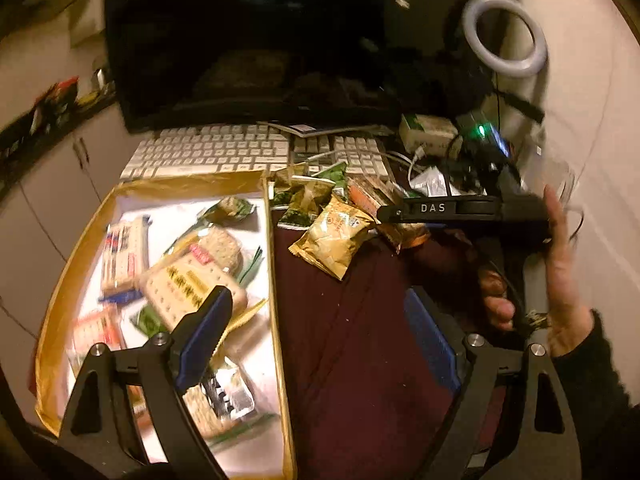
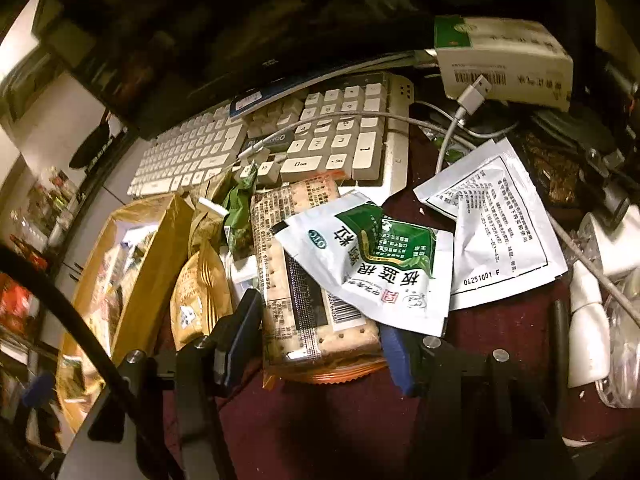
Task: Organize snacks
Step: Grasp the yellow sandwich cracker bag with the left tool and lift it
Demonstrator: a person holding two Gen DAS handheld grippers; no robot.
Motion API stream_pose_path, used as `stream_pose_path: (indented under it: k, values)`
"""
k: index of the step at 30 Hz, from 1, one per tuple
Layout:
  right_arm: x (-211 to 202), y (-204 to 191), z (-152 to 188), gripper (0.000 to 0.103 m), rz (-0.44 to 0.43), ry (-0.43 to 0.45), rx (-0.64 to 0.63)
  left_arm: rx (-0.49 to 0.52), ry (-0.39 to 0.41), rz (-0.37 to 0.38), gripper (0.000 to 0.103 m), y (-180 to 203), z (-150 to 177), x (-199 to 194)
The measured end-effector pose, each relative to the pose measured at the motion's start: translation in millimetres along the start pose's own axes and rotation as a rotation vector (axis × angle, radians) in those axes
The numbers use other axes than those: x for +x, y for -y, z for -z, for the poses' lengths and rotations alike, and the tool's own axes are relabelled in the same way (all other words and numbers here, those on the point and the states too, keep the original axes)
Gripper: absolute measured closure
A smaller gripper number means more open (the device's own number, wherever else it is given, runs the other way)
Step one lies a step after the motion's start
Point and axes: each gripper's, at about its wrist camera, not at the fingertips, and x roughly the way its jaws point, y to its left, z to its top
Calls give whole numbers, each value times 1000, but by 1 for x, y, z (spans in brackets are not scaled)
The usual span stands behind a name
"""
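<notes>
A gold-rimmed box (image 1: 72, 264) on the left holds several cracker and snack packs (image 1: 192, 284). My left gripper (image 1: 320, 320) is open and empty, one finger over the box, the other over the dark red cloth. A heap of loose snacks lies past the box corner, with a tan packet (image 1: 336, 236) in front. My right gripper (image 2: 320, 340) is open around the near end of a long cracker pack (image 2: 308, 280); whether the pads touch it is unclear. A white-green sachet (image 2: 376, 264) lies on that pack. The box also shows in the right wrist view (image 2: 140, 276).
A white keyboard (image 1: 248, 152) and a dark monitor (image 1: 240, 40) stand behind the snacks. A ring light (image 1: 504, 36), a green-white carton (image 2: 504, 60), cables (image 2: 452, 136), a second white sachet (image 2: 500, 224) and white plastic parts (image 2: 588, 320) crowd the right side.
</notes>
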Motion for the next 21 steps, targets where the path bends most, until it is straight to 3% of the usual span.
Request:
stream_pose_path:
  k: [4, 9, 13, 18, 19, 20, 21]
  values:
    - [-6, 10, 1, 47, -93, 16, 61, 124, -52, -3, 15, 16, -15, 23]
    - [-5, 36, 1, 47, -198, -11, 200, 243, -175, 14, 15, 30, -42, 70]
    - [-3, 39, 3, 47, -224, -22, 234, 332, -238, -29, 15, 35, -58, 109]
    - [-3, 36, 3, 47, -220, -24, 234, 372, -282, -32, 16, 39, -63, 133]
    - [-3, 36, 3, 47, -220, -24, 234, 382, -287, -29, 22, 41, -61, 136]
    - [-3, 35, 3, 47, -222, -23, 236, 393, -299, -25, 37, 44, -59, 138]
    - [-3, 35, 3, 47, -222, -23, 237, 401, -319, -23, 45, 47, -57, 141]
